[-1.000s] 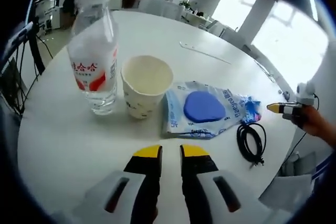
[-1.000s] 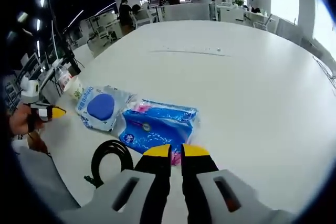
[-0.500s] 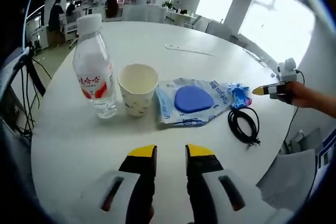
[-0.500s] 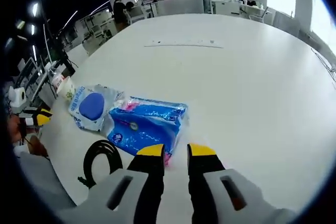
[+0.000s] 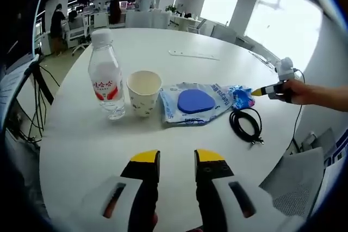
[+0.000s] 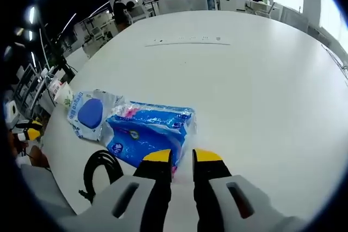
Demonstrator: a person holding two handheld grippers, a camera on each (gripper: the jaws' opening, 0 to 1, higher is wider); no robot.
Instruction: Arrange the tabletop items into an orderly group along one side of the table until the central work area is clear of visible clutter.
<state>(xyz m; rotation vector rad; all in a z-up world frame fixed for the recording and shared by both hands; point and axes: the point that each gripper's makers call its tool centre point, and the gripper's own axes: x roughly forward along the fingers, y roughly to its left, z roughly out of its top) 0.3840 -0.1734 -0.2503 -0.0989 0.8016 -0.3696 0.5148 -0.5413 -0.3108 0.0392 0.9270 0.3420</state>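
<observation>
A white round table (image 5: 179, 36) in an open-plan office, items lined up near one edge. Landmark: the paper cup (image 5: 144, 93), upright and open-topped. In the left gripper view a clear water bottle (image 5: 107, 81) w/ red label stands just beside the cup on its left; on the cup's other side lies a clear bag w/ a blue round pad (image 5: 194, 101), close to or touching the cup. Beyond the bag, further from the cup, a coiled black cable (image 5: 246, 125) lies flat. The left gripper (image 5: 177, 158) hovers over bare table, short of the cup, yellow-tipped jaws a narrow gap apart, nothing between them. In the right gripper view a blue tissue pack (image 6: 150, 132) lies between bag and cable side, well away from the cup (image 6: 64, 95); the right gripper (image 6: 182, 157) sits at the pack's near edge, jaws slightly apart, gripping nothing.
</observation>
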